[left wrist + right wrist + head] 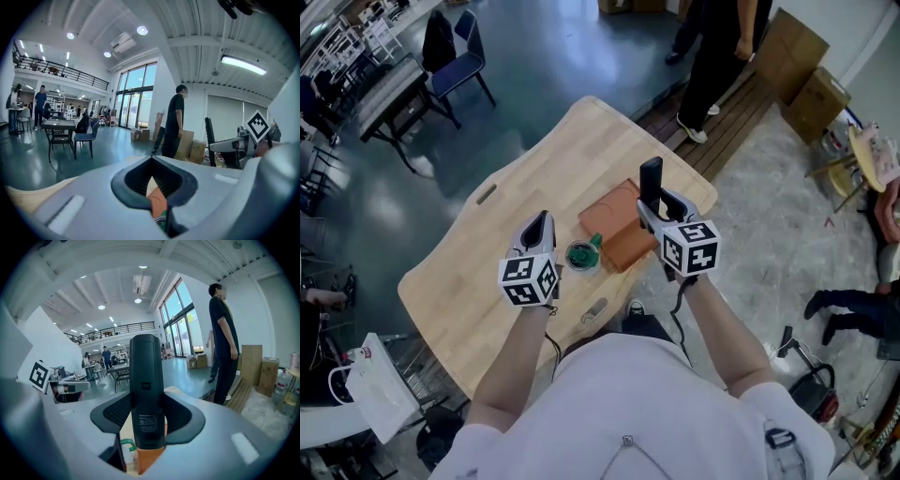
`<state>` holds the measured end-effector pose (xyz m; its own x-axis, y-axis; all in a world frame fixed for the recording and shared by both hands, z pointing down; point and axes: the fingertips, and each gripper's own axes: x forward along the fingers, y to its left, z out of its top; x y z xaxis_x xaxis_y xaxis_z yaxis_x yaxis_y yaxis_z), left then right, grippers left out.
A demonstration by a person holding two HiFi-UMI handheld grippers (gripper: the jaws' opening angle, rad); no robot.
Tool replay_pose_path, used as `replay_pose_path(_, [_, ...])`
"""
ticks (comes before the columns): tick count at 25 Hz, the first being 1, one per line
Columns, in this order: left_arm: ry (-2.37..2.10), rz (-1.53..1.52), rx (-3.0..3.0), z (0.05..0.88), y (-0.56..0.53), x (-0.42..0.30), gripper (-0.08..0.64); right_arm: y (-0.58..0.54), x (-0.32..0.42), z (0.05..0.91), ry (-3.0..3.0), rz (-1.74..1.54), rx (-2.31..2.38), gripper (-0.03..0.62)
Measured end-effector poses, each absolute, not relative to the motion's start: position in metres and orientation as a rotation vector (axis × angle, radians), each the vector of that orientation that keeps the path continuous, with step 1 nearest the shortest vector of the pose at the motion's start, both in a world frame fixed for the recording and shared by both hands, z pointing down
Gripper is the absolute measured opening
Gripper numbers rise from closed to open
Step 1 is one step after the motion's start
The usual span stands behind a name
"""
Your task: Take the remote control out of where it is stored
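One remote control (pixel 651 176), upright in right gripper (pixel 653 208) (seemingly clear above orange box (pixel 614 230)).

Head camera's up on the person, staring steeply down: the pale wooden table (pixel 459 281) fills the middle, both forearms reach in from the bottom edge, floor all round. Down on the left gripper (pixel 539 217), the camera sits tight behind the jaws and looks level across the hall at the tall glass doors (pixel 133 96). The right gripper (pixel 652 202) carries its camera the same way, close in (the black slim remote control (pixel 146 390) blocks its centre). All three catch the standing person in black clothes (pixel 174 123) and the brown cardboard boxes (pixel 255 363); each gripper view glimpses the other's marker cube.
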<state>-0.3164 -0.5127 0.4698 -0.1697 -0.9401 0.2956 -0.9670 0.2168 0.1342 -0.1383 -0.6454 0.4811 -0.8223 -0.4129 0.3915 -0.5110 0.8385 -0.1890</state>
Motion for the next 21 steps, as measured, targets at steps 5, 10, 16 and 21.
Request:
replay_pose_path(5, [-2.186,0.122,1.790,0.4681,-0.5135,-0.3160,0.002,-0.6481,-0.1351,0.4837,-2.672,0.416,0.706,0.245])
replay_pose_path(10, [-2.188,0.122,1.795,0.4639,-0.5149,-0.3183,0.000,-0.6509,-0.1354,0.4826,-2.666,0.419,0.719,0.245])
replay_pose_path(16, [-2.186,0.118,1.793,0.4658,-0.5140,-0.3189,0.000,-0.6519,-0.1344,0.4860,-2.660,0.426,0.732,0.245])
replay_pose_path(21, [-2.191,0.116,1.790,0.4657,-0.5109,-0.3201,0.001,-0.6514,-0.1319,0.4882,-2.654,0.436,0.747,0.245])
